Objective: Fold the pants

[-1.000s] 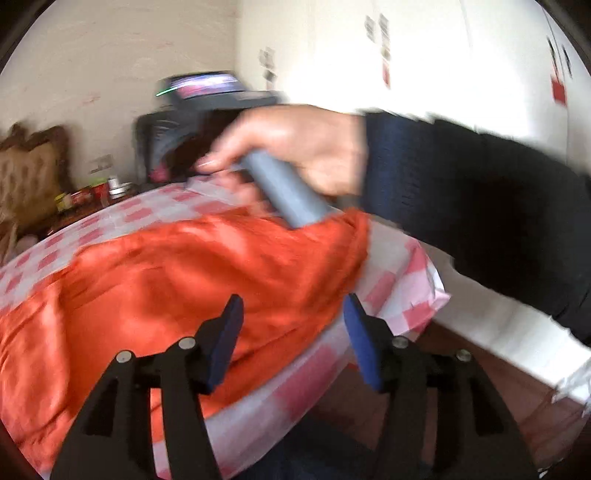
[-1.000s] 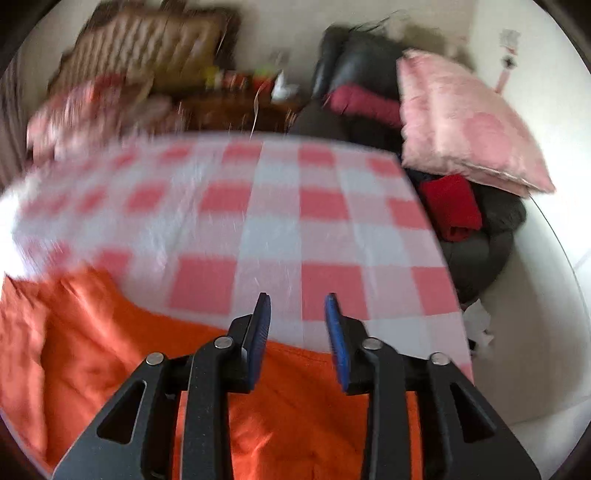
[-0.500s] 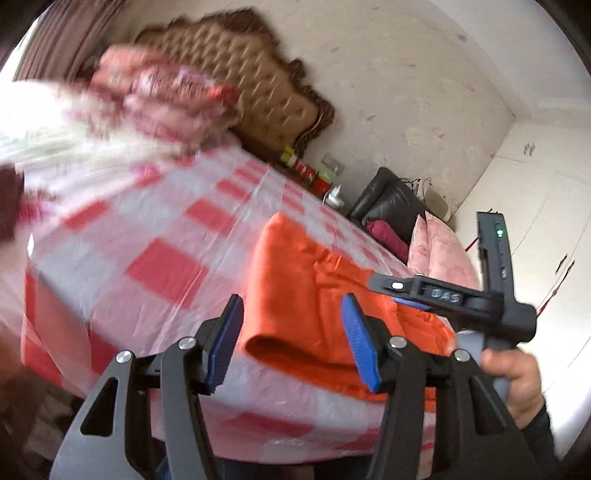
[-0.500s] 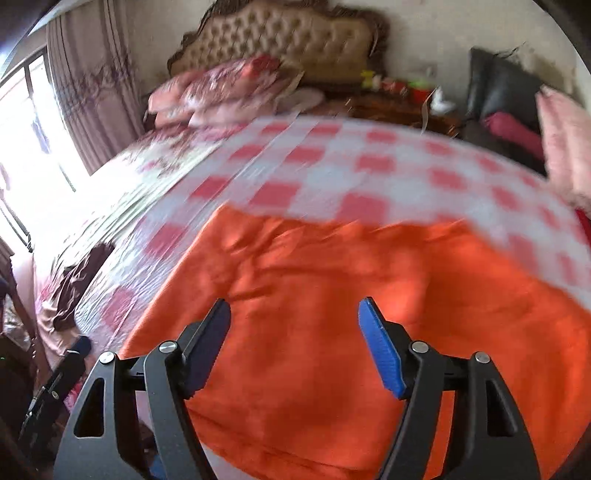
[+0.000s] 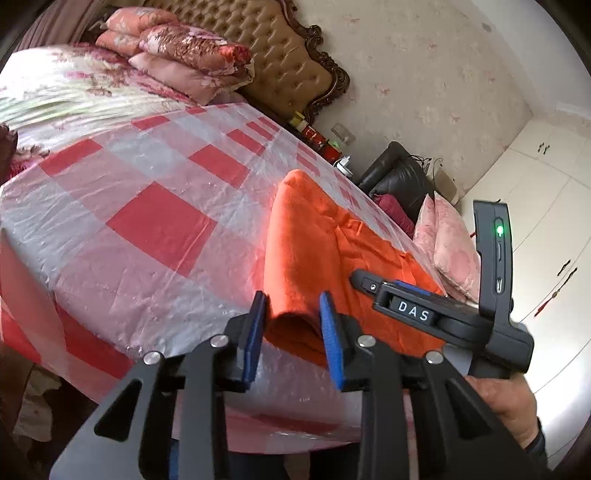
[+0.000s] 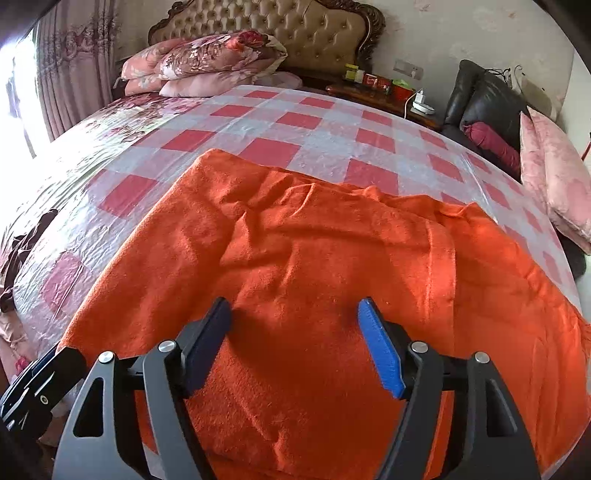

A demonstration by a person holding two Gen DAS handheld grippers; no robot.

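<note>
The orange pants (image 6: 314, 258) lie spread and wrinkled on the red-and-white checked bed cover (image 6: 288, 122). In the left wrist view the pants (image 5: 306, 251) show end-on near the bed's front edge. My left gripper (image 5: 291, 332) is open, its blue pads either side of the pants' near folded corner, not closed on it. My right gripper (image 6: 295, 343) is wide open just above the middle of the pants, empty. The right gripper's body (image 5: 443, 314) shows at the right of the left wrist view, held by a hand.
Stacked floral quilts (image 6: 207, 62) sit by the tufted headboard (image 6: 280, 22). A nightstand with bottles (image 6: 376, 85) and a black chair with pink pillows (image 6: 546, 158) stand at the right. Dark clothing (image 6: 26, 243) lies at the bed's left edge.
Both grippers swung round to face the headboard. The left gripper came to the pants' near corner and narrowed its jaws. The right gripper opened wide and settled over the pants' middle.
</note>
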